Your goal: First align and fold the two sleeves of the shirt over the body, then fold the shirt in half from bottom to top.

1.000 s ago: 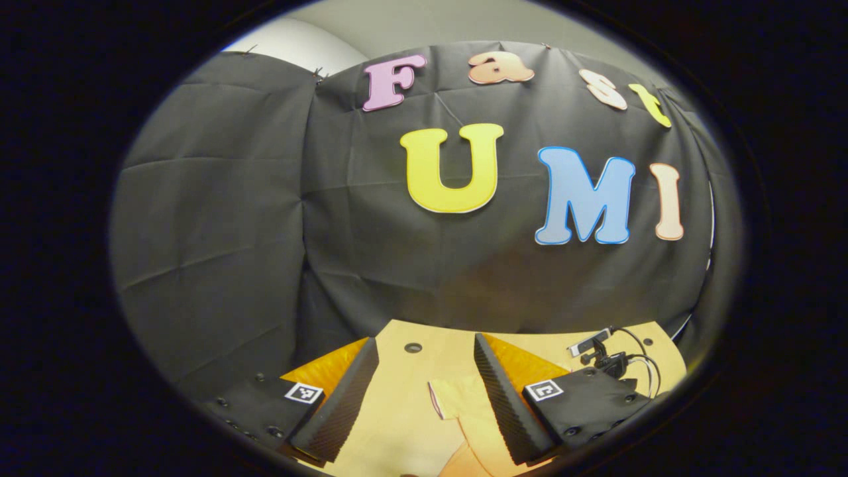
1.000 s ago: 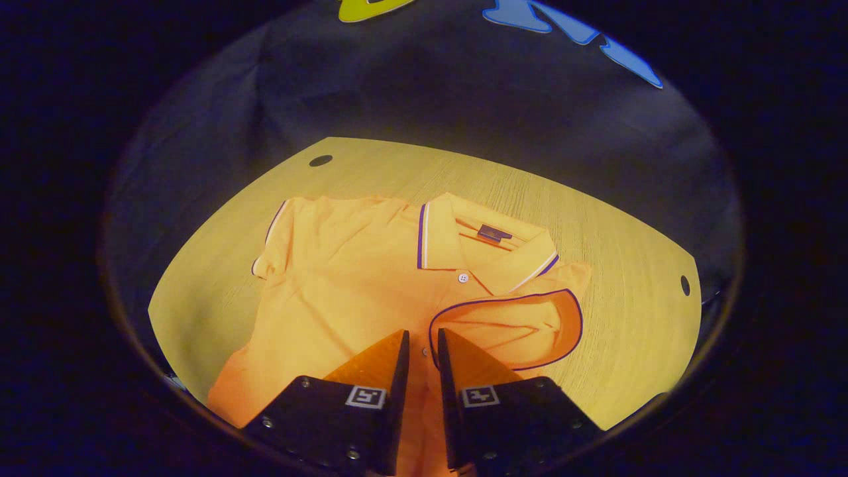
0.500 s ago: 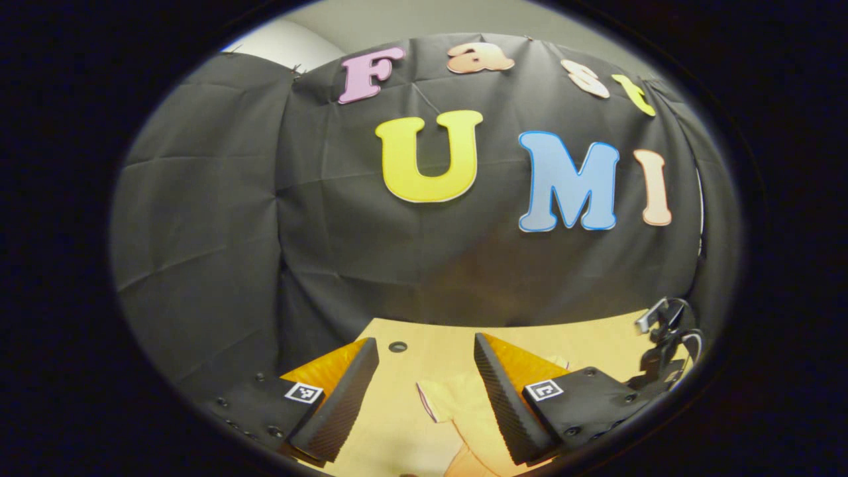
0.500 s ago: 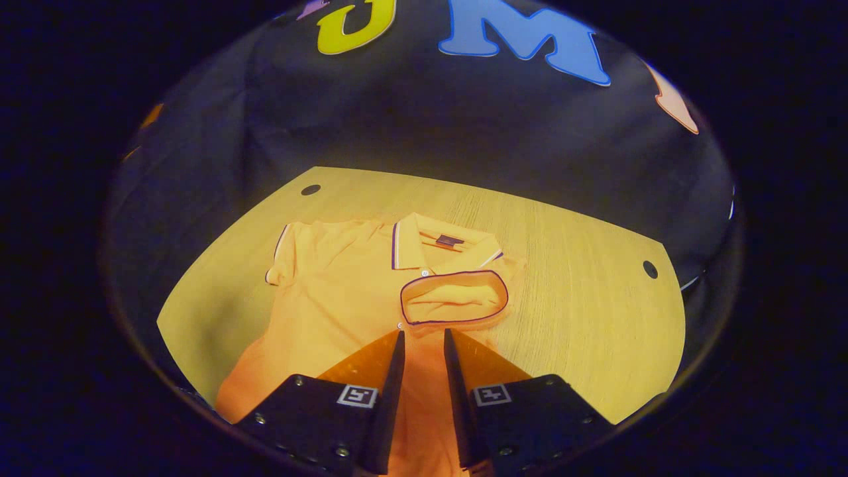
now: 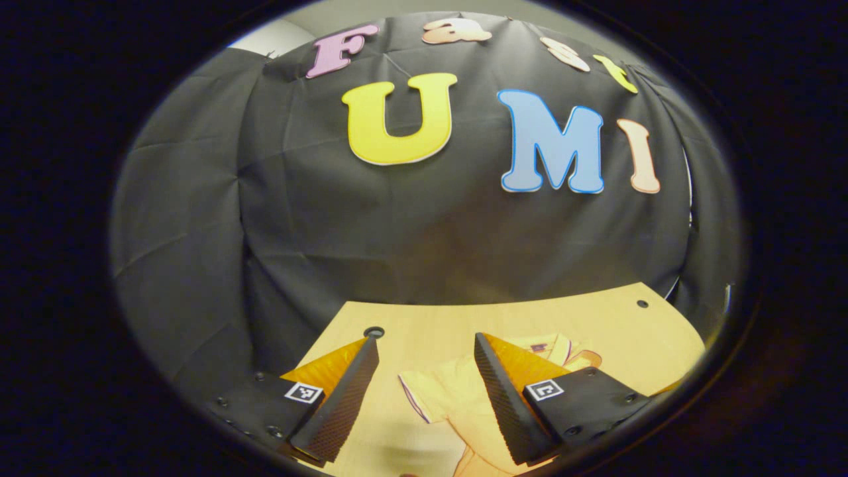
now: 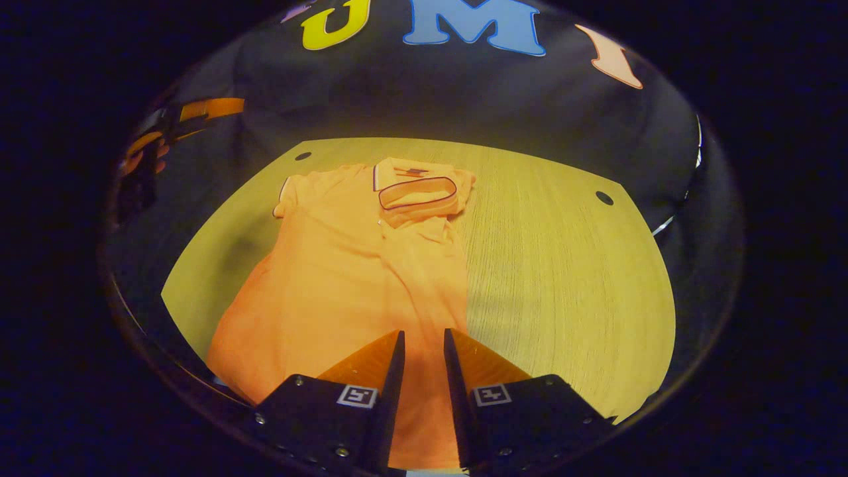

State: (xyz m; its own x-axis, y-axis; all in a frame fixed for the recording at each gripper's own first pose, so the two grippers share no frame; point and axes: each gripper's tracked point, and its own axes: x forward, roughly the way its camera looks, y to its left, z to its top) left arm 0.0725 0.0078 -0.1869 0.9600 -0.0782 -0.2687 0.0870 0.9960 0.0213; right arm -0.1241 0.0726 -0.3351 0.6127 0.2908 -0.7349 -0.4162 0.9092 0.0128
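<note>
An orange polo shirt (image 6: 344,278) lies flat on the wooden table (image 6: 563,265), collar away from me. One sleeve (image 6: 417,192) is folded over the chest just below the collar. The other sleeve (image 6: 288,195) still sticks out to the side. My right gripper (image 6: 423,332) hovers over the hem end, its fingers a narrow gap apart with nothing between them. My left gripper (image 5: 425,341) stands open above the table's far side, and the outstretched sleeve (image 5: 434,394) lies below the gap. In the right gripper view the left gripper (image 6: 179,122) hangs at the far left, held by a hand (image 6: 140,165).
The table has small round holes near its back corners (image 5: 373,331) (image 6: 603,197). Black cloth walls close the booth behind and to both sides. Bare wood lies right of the shirt (image 6: 583,318).
My right gripper has drawn back from the folded sleeve toward the hem, its gap slightly wider. The left gripper has tilted down and turned, bringing more of the table and shirt into its view.
</note>
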